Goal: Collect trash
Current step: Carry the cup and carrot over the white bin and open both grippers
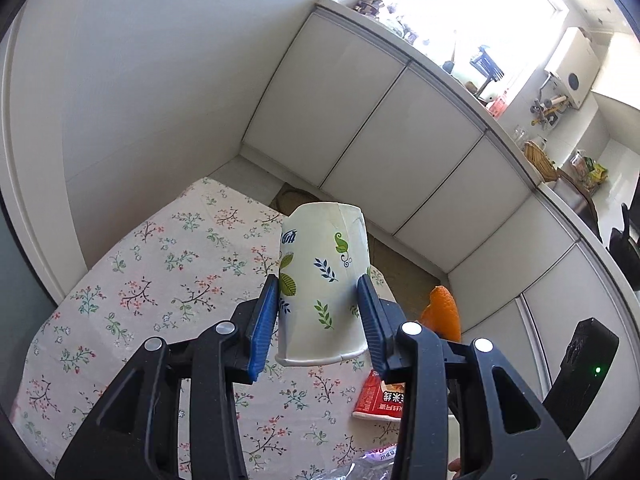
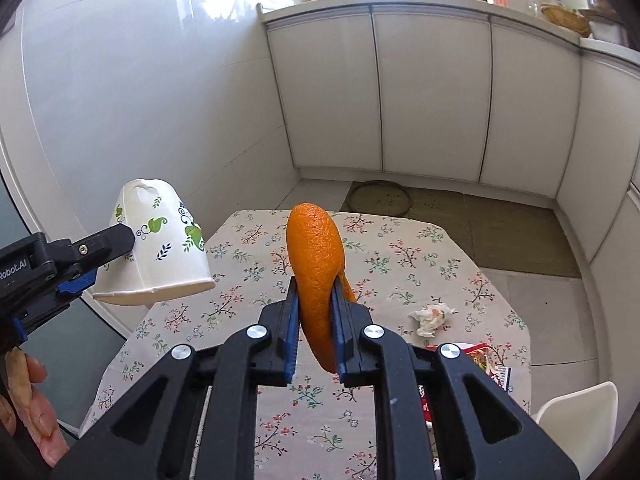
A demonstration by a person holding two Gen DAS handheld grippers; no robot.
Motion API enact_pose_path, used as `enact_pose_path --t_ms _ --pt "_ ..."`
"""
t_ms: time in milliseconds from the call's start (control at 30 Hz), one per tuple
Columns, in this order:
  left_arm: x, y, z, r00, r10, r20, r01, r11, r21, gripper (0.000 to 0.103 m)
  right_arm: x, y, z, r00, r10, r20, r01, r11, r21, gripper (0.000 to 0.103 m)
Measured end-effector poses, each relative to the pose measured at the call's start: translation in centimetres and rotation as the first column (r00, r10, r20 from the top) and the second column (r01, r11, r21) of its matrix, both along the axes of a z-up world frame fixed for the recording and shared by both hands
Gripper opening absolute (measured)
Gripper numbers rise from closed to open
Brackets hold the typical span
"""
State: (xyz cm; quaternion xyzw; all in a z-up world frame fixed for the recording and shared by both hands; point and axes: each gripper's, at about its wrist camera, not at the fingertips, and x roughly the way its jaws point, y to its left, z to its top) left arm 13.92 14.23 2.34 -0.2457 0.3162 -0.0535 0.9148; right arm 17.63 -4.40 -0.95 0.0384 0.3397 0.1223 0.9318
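Note:
My left gripper is shut on a white paper cup with green and blue leaf prints, held upside down above the floral tablecloth. In the right wrist view that cup hangs at the left, clamped by the left gripper's black finger. A curved piece of orange peel stands up between the blue pads of my right gripper, which is shut on it over the table. The peel also shows at the right in the left wrist view.
A crumpled tissue lies on the tablecloth at the right. A red snack packet and other wrappers lie near the table's near edge. White cabinets line the back. A white chair stands at lower right. A person's hand shows at lower left.

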Motion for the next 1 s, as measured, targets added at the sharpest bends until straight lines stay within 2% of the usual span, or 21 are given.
enact_pose_path --t_ms 100,533,1000 --pt "-0.2 -1.4 0.1 1.0 -0.025 0.016 0.024 0.999 0.025 0.038 -0.2 -1.5 0.1 1.0 -0.031 -0.001 0.031 1.0 0.002 0.014" --pt "0.1 -5.6 -0.3 0.994 -0.106 0.008 0.106 0.994 0.001 0.038 -2.0 -6.9 0.8 0.992 -0.128 0.007 0.128 0.992 0.009 0.014" --pt "0.4 -13.2 -1.1 0.974 -0.225 0.012 0.225 0.974 0.017 0.038 -4.1 -14.6 1.1 0.967 -0.254 0.009 0.254 0.967 -0.008 0.014"
